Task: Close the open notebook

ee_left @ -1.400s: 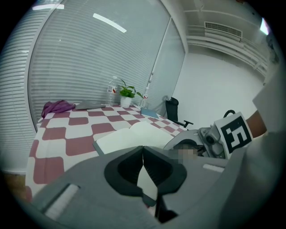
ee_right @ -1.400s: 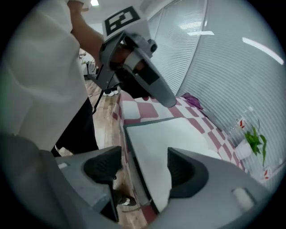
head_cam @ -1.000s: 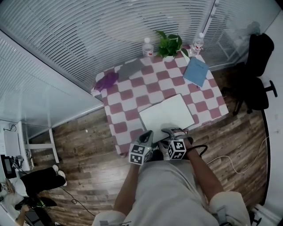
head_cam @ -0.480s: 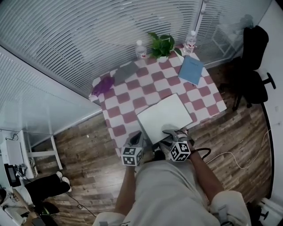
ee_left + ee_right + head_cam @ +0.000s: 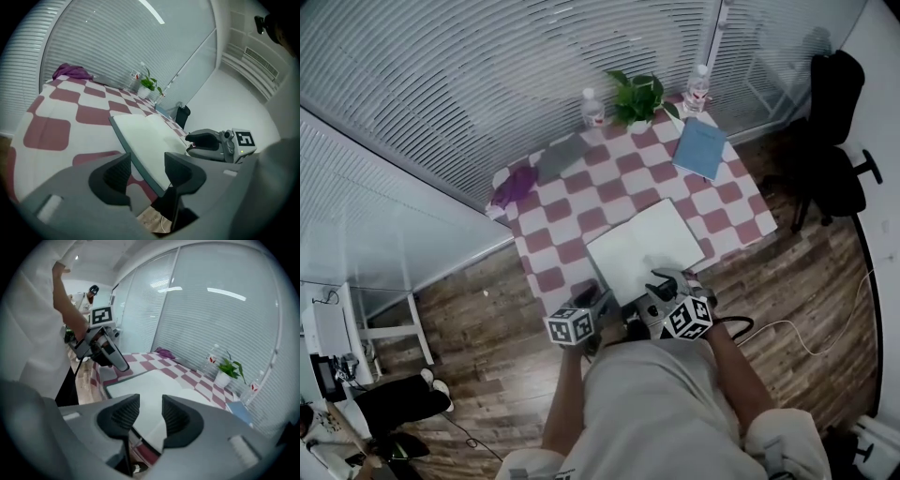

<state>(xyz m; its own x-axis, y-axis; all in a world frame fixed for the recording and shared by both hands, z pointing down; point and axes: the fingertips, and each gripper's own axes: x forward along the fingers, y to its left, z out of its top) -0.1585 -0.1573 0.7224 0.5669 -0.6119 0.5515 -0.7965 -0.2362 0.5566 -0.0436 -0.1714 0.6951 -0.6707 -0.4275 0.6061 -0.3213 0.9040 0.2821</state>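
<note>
Pink-and-white checked cloth covers a small table (image 5: 572, 225), and the open notebook (image 5: 642, 251) lies flat on it, white pages up, close to the near edge and right of the middle. Compared with a second ago the notebook is still spread open, but the left gripper (image 5: 596, 297) has shifted left and now sits at the book's near left corner. Its jaws have just been opening and stand wide apart, with the cover's edge lying between them and neither pad pressing on it. The right gripper (image 5: 658, 281) reaches over the near right page. Its jaws have just been closing to a narrower gap, and they grip nothing; only the white page shows between them. The cloth is bare to the left of the notebook and beyond it. Along the far edge, well apart from the book, sit a purple cloth (image 5: 514, 185), a grey cloth (image 5: 561, 155), two bottles (image 5: 592, 108), a potted plant (image 5: 637, 94) and a blue book (image 5: 701, 148). Wooden floor (image 5: 487, 309) surrounds the table's near side.
</note>
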